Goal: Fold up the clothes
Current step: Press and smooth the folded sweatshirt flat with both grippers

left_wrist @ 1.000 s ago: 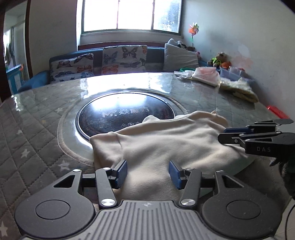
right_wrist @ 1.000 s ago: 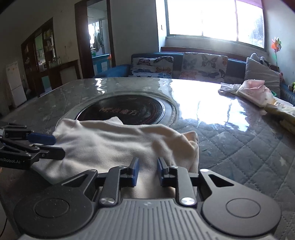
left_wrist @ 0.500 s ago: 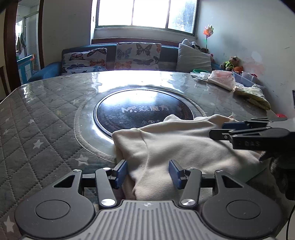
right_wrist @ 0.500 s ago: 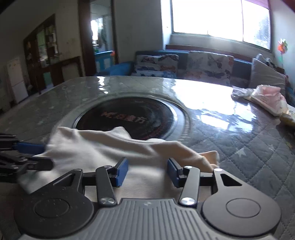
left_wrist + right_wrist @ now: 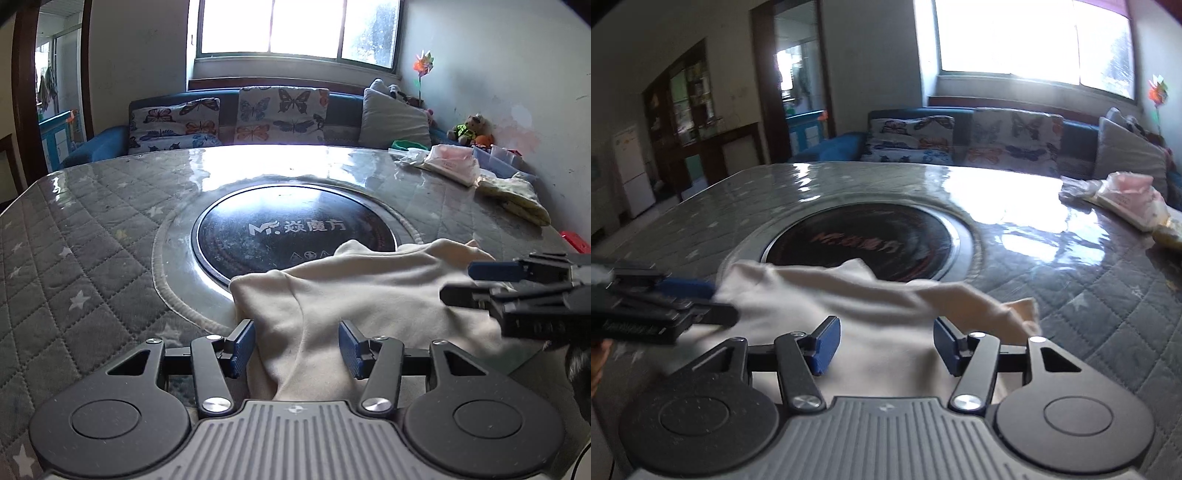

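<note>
In the left wrist view, the left gripper [image 5: 297, 345] is hovering low over the near edge of the table [image 5: 92, 266], its blue pads [image 5: 242, 345] standing about half apart. A cream garment [image 5: 362, 291] is lying in a loose heap on the near right part of the table, its far edge overlapping the rim of the round black hotplate [image 5: 295, 232] set into the tabletop. A fold of the garment is running down between the two pads, but the pads are not pressing on it; the left pad is sitting just beside the cloth's edge. The right gripper [image 5: 476, 282] is reaching in from the right, over the garment's right side, its fingers seen side-on. Further back, a pink bag [image 5: 450, 164] and a yellow cloth [image 5: 517, 195] are lying near the wall, with a butterfly-print sofa [image 5: 258, 114] under the window.

In the right wrist view, which is blurring slightly, the right gripper [image 5: 882, 343] is opening its jaws, the pads [image 5: 825, 343] already standing well apart. The cream garment [image 5: 868, 306] is lying below and between them, nothing gripping it. Its right corner is bunching up near the right finger. The left gripper [image 5: 713, 301] is showing at the left edge, over the garment's left end. The hotplate [image 5: 864, 236] is sitting just behind the cloth
</note>
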A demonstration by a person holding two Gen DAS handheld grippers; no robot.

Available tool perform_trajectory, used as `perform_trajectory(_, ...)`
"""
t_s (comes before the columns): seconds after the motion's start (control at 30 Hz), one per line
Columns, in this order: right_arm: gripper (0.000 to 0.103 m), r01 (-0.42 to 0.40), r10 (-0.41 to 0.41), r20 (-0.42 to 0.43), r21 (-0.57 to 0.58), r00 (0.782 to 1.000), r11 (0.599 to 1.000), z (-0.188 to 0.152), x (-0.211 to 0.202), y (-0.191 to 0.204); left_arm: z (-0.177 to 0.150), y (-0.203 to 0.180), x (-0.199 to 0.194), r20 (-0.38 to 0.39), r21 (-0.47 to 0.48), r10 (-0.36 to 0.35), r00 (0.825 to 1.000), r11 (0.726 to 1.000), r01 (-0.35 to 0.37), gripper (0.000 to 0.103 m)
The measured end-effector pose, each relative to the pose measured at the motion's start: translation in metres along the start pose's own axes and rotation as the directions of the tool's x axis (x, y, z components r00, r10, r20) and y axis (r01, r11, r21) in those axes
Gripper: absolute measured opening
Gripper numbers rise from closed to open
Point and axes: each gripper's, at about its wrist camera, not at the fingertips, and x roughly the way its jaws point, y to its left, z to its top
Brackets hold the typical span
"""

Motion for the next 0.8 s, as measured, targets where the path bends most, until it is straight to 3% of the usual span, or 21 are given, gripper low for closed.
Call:
perform_trajectory(0.3,0.062,-0.019,0.018,-0.009,-0.141,1.000,0.990,-0.022,-0.025,0.028,-0.014,-0.016,-0.017,0.017,0.072,0.001,1.000,0.997,-0.002,0.056)
perform_trajectory(0.57,0.062,0.004,-0.007,-0.022,-0.127,1.000,0.992,-0.035,-0.039,0.022,-0.021,-0.013,-0.020,0.010,0.064,0.018,1.000,0.998,-0.018,0.059)
perform_trajectory(0.8,0.060,0.048,-0.046,0.019,-0.090,0.999,0.995,-0.028,-0.049,0.016,-0.019,-0.016,-0.028,0.034,0.061,0.022,0.999,0.998,-0.024,0.059)
